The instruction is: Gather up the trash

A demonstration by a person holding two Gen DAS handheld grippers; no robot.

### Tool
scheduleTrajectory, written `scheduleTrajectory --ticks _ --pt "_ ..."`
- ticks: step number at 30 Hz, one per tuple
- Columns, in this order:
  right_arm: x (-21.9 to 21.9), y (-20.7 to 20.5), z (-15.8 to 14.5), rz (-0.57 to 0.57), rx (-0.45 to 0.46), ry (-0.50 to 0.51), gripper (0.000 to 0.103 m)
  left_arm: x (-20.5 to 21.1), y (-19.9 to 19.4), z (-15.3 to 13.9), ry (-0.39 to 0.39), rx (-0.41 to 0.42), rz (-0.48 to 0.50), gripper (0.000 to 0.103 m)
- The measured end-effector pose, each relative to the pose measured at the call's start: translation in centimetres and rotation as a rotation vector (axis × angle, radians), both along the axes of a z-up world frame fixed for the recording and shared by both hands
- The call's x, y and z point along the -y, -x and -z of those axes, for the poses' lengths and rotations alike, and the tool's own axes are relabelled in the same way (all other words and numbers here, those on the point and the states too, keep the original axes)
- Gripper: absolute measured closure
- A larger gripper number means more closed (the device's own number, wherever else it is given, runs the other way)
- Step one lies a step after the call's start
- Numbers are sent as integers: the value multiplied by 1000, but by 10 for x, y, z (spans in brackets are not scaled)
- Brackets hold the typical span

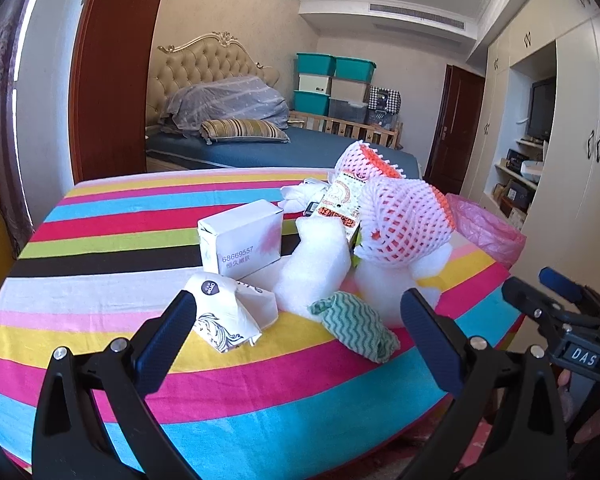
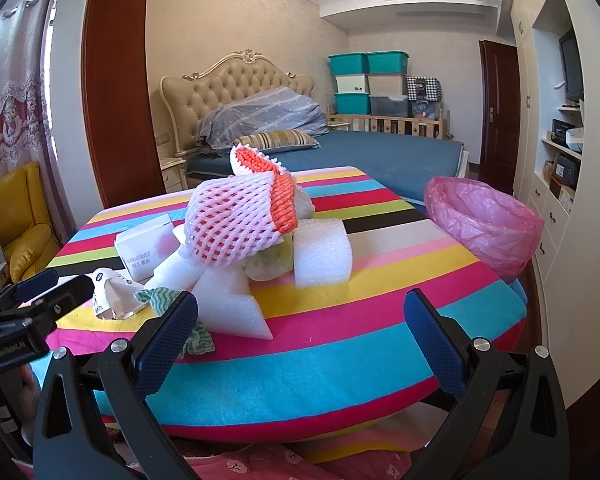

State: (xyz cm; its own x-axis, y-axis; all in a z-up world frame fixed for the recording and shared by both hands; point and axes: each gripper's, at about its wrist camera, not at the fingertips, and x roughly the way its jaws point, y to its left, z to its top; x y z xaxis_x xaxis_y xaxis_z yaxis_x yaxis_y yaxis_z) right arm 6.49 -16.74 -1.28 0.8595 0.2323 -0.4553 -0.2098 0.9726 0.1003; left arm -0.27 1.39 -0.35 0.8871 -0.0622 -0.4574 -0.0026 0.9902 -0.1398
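Note:
A heap of trash lies on the striped round table (image 1: 100,292): a white carton (image 1: 240,236), a crumpled tissue pack (image 1: 228,312), white foam blocks (image 1: 316,272), a green wavy cloth (image 1: 356,324) and pink foam fruit nets (image 1: 404,220). My left gripper (image 1: 300,320) is open and empty, just short of the tissue pack and cloth. My right gripper (image 2: 302,320) is open and empty, near the table's front edge, facing a foam block (image 2: 236,304) and the net (image 2: 236,220). A bin lined with a pink bag (image 2: 484,220) stands at the table's right.
A bed (image 2: 380,152) with stacked storage boxes (image 2: 364,80) is behind the table. A yellow armchair (image 2: 16,216) is at the left, white cupboards (image 2: 560,160) at the right. The right gripper shows at the right edge of the left wrist view (image 1: 560,300).

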Motion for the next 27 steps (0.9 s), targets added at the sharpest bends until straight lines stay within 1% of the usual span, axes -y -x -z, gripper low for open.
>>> scheduleTrajectory --ticks 5,8,9,13,15,18,21,24,25,27 --pt "-2 -7 0 -41 -11 -4 7 -7 -2 0 16 -1 -27 4" --pt "-4 -11 -3 -100 9 -44 7 -14 -4 -1 17 4 -42 4" --pt "-5 -13 -6 -116 21 -52 7 -18 -6 -2 6 5 -44 4" --pt "-15 -19 -14 -118 66 -6 7 -35 -10 -5 -80 5 -88 4" --pt "-20 -25 -16 -119 68 9 7 -49 -12 -2 -101 -24 -104 4" --pt "-30 -37 -18 -139 60 5 7 -69 -14 6 -87 -75 -122 4" --pt "-43 -50 -18 -164 62 28 7 -82 -15 17 -56 -122 -119 5" --pt "-50 -65 -12 -188 18 9 7 -83 -17 28 -27 -158 -96 5" --pt "-52 -71 -8 -186 -8 -12 7 -82 -20 32 -17 -170 -82 5" --pt "-54 -79 -2 -171 -31 -25 7 -76 -26 36 -8 -186 -50 5"
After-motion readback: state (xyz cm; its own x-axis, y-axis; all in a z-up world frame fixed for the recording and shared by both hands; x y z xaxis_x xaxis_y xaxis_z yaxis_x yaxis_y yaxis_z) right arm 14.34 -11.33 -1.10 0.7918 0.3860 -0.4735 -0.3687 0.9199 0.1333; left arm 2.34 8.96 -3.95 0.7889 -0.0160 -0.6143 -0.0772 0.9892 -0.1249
